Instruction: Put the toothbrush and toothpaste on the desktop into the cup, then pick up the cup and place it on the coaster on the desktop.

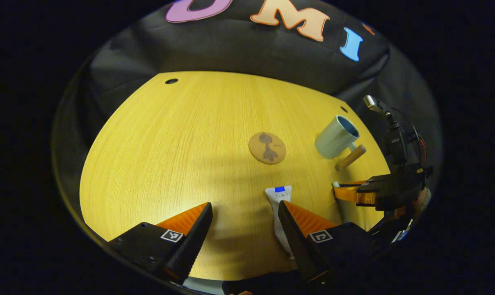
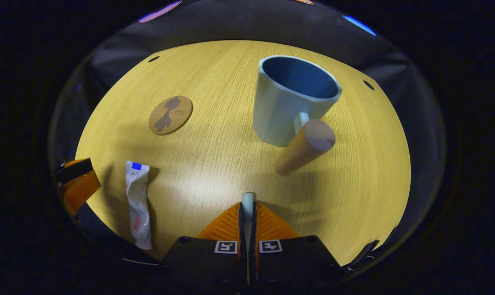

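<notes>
Round yellow wood-grain desktop [image 1: 157,155], black cloth wall just behind its far edge. Left half of the top is bare, wide open room there; small dark holes near the far rim.

Left gripper [image 1: 245,219]: fingers spread wide, nothing between them, low over the near edge of the desktop. White crumpled toothpaste tube with a blue patch [image 1: 281,205] lies flat just beside its right-side finger; the tube's near end is hidden behind that finger, contact cannot be told. In the right gripper view the same tube [image 2: 137,203] lies lengthwise near the left rim, apart from everything else.

Right gripper [image 2: 247,213]: fingers nearly together, pressed on a thin pale toothbrush [image 2: 247,203]. Only a short stub sticks out past the tips; which end of the brush it is cannot be told, the rest is hidden between the fingers. Seen from the left gripper view, that right gripper [image 1: 345,192] sits at the right edge of the desktop, a pale tip showing at its front, its body cut off by the view's edge.

Pale blue-grey faceted cup with a darker blue inside and a light wooden peg handle [image 2: 290,102] stands upright, mouth open, handle pointing toward the right gripper; open desktop lies between them. Round brown cork coaster with a dark leaf print [image 2: 170,115] lies flat left of the cup, well apart, bare.
</notes>
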`<state>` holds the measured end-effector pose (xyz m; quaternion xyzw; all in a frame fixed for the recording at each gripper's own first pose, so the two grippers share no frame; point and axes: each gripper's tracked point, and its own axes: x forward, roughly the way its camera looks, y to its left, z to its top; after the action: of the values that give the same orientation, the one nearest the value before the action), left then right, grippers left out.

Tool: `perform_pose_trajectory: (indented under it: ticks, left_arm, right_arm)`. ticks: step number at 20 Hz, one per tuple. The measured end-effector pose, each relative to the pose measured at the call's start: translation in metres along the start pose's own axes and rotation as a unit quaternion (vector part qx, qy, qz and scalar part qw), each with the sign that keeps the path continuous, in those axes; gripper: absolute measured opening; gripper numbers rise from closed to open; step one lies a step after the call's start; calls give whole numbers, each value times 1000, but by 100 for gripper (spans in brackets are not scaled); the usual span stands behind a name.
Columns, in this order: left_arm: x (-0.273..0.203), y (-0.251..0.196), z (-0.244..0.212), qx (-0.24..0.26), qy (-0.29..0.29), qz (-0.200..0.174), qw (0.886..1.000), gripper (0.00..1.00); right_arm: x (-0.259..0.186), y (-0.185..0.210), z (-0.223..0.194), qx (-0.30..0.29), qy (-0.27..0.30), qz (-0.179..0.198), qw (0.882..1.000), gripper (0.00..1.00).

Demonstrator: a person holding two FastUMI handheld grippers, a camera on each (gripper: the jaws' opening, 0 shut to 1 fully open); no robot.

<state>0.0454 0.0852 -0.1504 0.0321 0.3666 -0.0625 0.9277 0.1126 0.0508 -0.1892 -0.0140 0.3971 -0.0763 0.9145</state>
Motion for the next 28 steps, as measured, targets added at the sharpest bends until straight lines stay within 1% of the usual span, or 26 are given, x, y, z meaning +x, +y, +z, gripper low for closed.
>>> perform_pose_trajectory:
  ticks: [2,5,7,8,10,13,18,19,21,22,23,24,26,27,28]
  left_arm:
    - [1,-5,-9,7,48,5,999,95]
    - [2,-17,-12,-3,85,-10,996,95]
    - [6,-31,-10,-23,102,-23,994,95]
    - [7,-42,-7,-37,108,-36,993,95]
    - [9,-52,-4,-56,124,-52,989,95]
    - [15,-53,-5,-50,155,-37,986,95]
    - [32,-64,-6,-35,185,-27,982,94]
    - [36,-66,-8,-34,194,-25,980,92]
    - [43,-71,-11,-35,203,-26,978,84]
    - [44,-71,-14,-34,206,-23,978,77]
    - [46,-70,-16,-32,208,-18,977,72]
    - [48,-69,-17,-31,211,-13,977,63]
    - [50,-68,-20,-33,218,-10,975,54]
    - [52,-67,-22,-36,222,-7,974,54]
    - [54,-64,-24,-38,227,-2,973,50]
  right_arm:
    - [-6,6,1,4,-17,16,1000,5]
    - [-20,3,9,-2,-53,18,998,5]
    - [-29,5,9,16,-61,31,998,5]
    - [-33,3,10,23,-68,35,997,5]
    - [-44,-4,13,32,-81,34,996,5]
    - [-57,-14,15,52,-96,33,993,5]
    - [-67,-25,14,96,-117,37,988,5]
    - [-69,-26,15,104,-122,41,986,5]
    - [-71,-28,16,114,-129,46,984,5]
    - [-73,-29,17,116,-134,48,983,4]
    - [-75,-30,20,117,-143,51,982,5]
    - [-77,-29,21,118,-149,57,980,5]
    - [-81,-31,25,118,-159,62,978,5]
    - [-83,-32,26,118,-162,62,978,5]
    - [-83,-32,26,118,-163,62,978,5]
